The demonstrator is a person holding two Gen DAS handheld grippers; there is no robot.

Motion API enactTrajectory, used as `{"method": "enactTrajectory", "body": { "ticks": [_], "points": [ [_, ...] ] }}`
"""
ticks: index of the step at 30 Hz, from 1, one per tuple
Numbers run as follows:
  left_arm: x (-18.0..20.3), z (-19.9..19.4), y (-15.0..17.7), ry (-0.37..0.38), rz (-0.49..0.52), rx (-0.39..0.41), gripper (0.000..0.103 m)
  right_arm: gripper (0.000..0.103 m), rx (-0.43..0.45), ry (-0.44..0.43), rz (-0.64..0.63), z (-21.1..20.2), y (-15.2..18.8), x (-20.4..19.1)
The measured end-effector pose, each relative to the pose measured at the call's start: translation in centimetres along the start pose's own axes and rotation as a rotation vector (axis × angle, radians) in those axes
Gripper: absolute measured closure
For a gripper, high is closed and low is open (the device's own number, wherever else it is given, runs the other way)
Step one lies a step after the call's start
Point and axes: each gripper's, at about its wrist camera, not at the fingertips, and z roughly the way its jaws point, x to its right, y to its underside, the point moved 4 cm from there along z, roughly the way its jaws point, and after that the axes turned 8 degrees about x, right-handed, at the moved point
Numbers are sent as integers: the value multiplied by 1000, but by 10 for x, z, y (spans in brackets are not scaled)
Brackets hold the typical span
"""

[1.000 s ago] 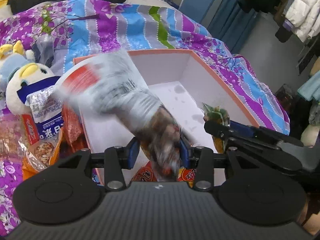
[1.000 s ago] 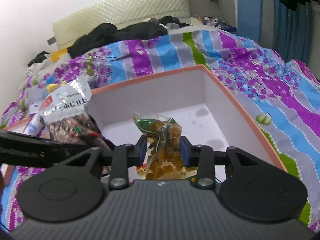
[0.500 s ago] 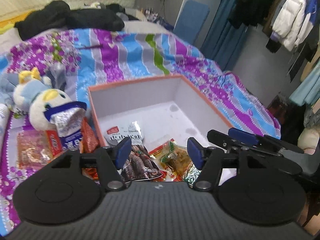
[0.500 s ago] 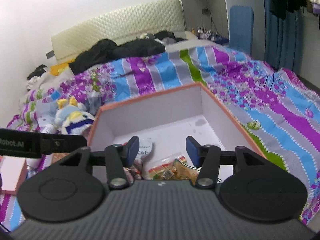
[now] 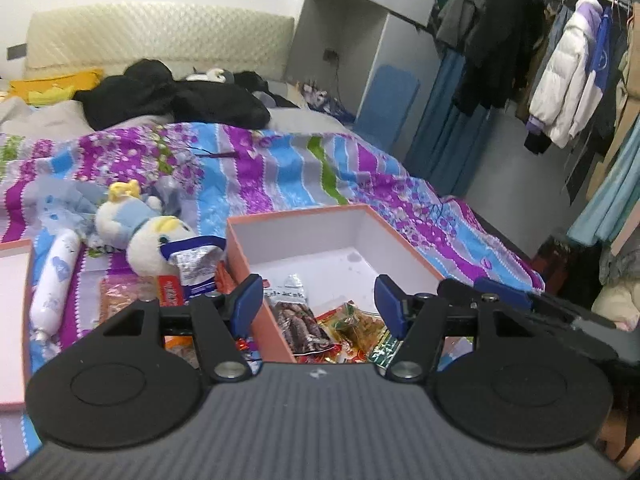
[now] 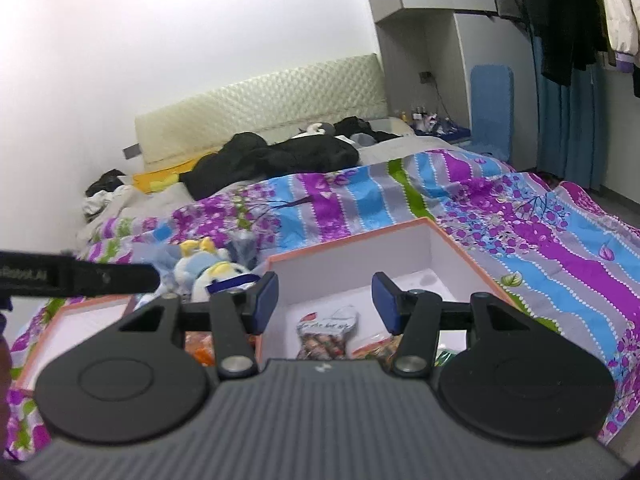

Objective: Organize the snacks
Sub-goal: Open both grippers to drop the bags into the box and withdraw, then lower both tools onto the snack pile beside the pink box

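An orange-rimmed box (image 5: 304, 236) with a white inside lies on the bed. Near its front end lie a clear packet of dark brown snacks (image 5: 298, 316) and a yellow-green packet (image 5: 358, 326). My left gripper (image 5: 319, 300) hangs open above and behind them, with nothing between its fingers. My right gripper (image 6: 325, 300) is also open and empty, raised over the same box (image 6: 352, 260), where the brown packet (image 6: 326, 332) shows below it. More packets (image 5: 192, 276) lie outside the box's left wall.
A plush toy (image 5: 148, 236) and a white tube (image 5: 56, 280) lie left of the box, with the box lid (image 5: 12, 300) at the far left. Black clothes (image 5: 172, 100) are piled near the headboard. A clothes rack (image 5: 560, 60) stands to the right.
Both grippers held packets over the box a second ago. They opened, the packets dropped into the box, and both grippers rose and drew back.
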Motion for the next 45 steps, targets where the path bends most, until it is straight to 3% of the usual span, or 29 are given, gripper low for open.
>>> {"method": "enactTrajectory", "body": {
  "ticks": [10,21,23,32,40,45],
  "points": [
    [-29,-71,44,-96,-71,20,36,49,-6,-60,-73,-43,25,-36],
    [-64,-117,101,-175,-173,9,33,49,-76,-156,-133,-67,72,-76],
    [-71,-120,115,-205,-178,-15,33,49,-91,-177,-139,-70,82,-81],
    [-102,-121,151,-188,-266,-24,33,49,-138,-202,-191,-66,112,-100],
    [-133,-98,159,-166,-333,-32,33,49,-191,-240,-199,-41,134,-120],
    [-157,-75,153,-143,-335,-35,30,49,-178,-228,-238,-17,145,-133]
  ]
}}
